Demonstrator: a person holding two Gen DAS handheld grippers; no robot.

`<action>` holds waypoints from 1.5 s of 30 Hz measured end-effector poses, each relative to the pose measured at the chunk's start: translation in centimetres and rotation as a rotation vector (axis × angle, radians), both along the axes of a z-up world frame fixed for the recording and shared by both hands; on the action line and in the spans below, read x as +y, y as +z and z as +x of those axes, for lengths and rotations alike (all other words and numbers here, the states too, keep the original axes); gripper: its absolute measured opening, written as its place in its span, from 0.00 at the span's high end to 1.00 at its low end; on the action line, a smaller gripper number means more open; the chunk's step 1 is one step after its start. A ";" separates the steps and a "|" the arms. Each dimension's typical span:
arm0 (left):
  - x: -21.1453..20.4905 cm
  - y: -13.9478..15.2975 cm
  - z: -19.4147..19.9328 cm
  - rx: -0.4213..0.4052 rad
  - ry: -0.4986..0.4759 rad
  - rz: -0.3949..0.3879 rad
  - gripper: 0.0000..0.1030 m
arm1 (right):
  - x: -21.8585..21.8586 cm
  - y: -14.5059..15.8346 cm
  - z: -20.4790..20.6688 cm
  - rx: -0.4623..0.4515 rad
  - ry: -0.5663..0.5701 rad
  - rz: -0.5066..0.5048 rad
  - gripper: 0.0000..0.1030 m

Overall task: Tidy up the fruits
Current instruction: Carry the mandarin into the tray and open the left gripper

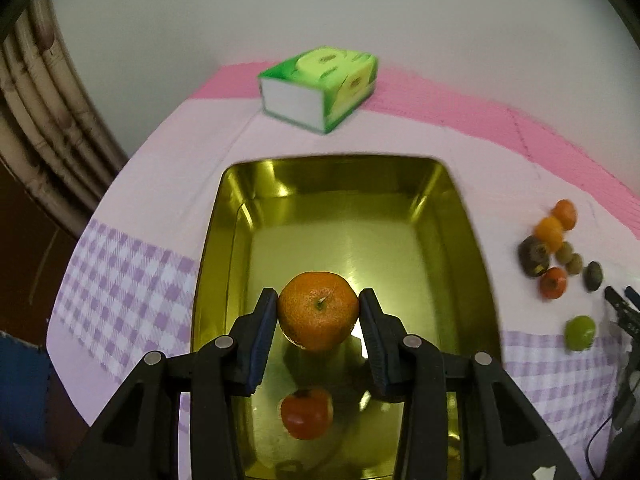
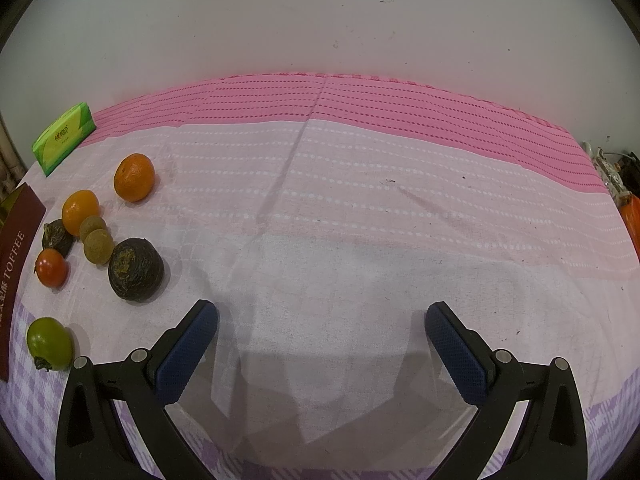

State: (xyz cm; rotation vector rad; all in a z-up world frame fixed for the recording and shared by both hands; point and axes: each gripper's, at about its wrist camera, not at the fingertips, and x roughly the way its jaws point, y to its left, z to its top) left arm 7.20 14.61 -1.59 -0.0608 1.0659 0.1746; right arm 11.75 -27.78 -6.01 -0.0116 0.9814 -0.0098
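Note:
My left gripper [image 1: 319, 309] is shut on an orange tangerine [image 1: 318, 314], stem side up, held above the gold metal tray [image 1: 224, 240]. A red tomato [image 1: 306, 414] lies on the tray floor below it. In the right wrist view my right gripper [image 2: 321, 312] stands open over bare cloth with nothing between its fingers. To its left lie a tangerine [image 2: 134, 177], a smaller orange fruit [image 2: 80, 212], two small brownish fruits [image 2: 97, 242], a large dark fruit [image 2: 136, 269], a red tomato [image 2: 51, 267] and a green tomato [image 2: 49, 343].
A green tissue box [image 1: 320, 86] sits behind the tray on the pink-and-white cloth. The same fruit cluster [image 1: 554, 248] lies right of the tray, with a green tomato [image 1: 580, 333] nearer. A dark red toffee box [image 2: 16, 240] stands at the left edge. Cables hang at the far right.

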 end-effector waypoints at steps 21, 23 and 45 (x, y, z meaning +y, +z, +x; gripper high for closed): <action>1.0 -3.0 -0.3 0.055 0.000 0.020 0.63 | 0.0 -0.1 0.0 0.000 0.000 0.000 0.00; 1.1 -3.2 -0.4 0.054 0.000 0.022 0.62 | 0.0 -0.1 0.0 0.000 0.000 0.000 0.00; 1.2 -1.8 -0.7 0.017 0.005 0.018 0.47 | -0.1 -0.1 0.1 0.000 -0.005 0.001 0.00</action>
